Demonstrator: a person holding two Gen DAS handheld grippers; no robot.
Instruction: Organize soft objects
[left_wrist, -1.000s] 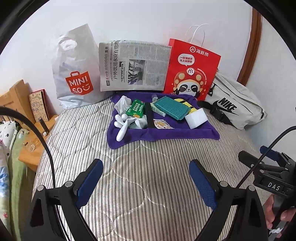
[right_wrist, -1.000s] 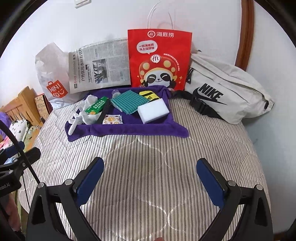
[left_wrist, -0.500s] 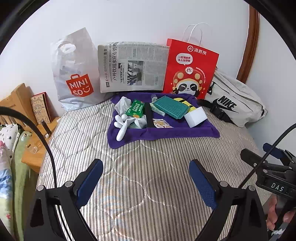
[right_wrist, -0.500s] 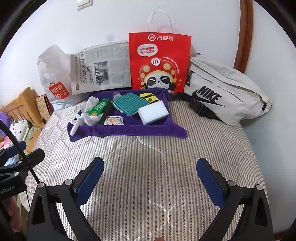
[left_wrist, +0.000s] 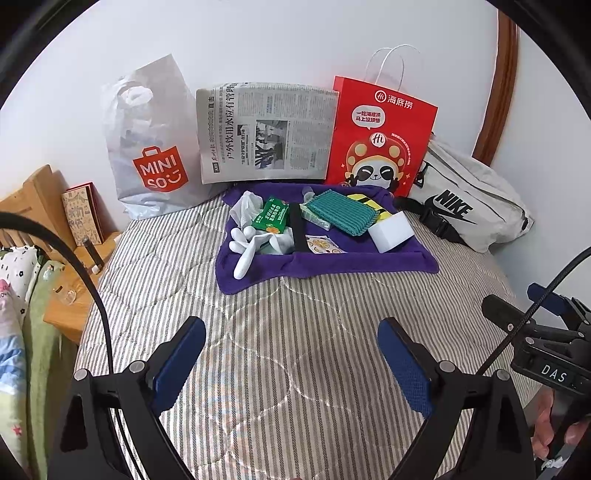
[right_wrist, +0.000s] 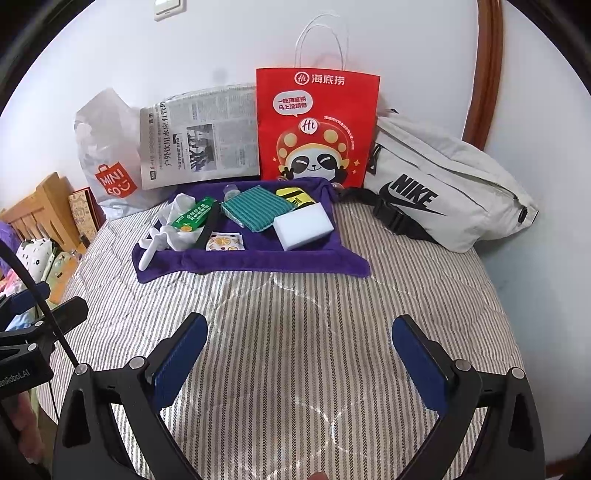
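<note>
A purple cloth (left_wrist: 332, 263) (right_wrist: 258, 263) lies on the striped bed and holds a white sponge block (left_wrist: 391, 232) (right_wrist: 303, 226), a teal striped cloth (left_wrist: 338, 216) (right_wrist: 256, 212), a green packet (left_wrist: 271, 218) (right_wrist: 194, 219), white gloves (left_wrist: 245, 247) (right_wrist: 155, 243), a yellow item (left_wrist: 365, 201) (right_wrist: 293, 195) and a patterned sachet (left_wrist: 321, 245) (right_wrist: 224, 242). My left gripper (left_wrist: 291, 354) is open and empty, well short of the cloth. My right gripper (right_wrist: 301, 350) is open and empty, also short of it.
Against the wall stand a Miniso plastic bag (left_wrist: 151, 147), a newspaper (left_wrist: 266, 133), a red paper bag (left_wrist: 380, 136) (right_wrist: 317, 125) and a white Nike bag (left_wrist: 469, 206) (right_wrist: 443, 188). A wooden bedside stand (left_wrist: 70, 280) is at the left.
Both cameras have pulled back and risen slightly, so the cloth and bags sit a little farther away. Both grippers stay open; nothing on the bed has moved.
</note>
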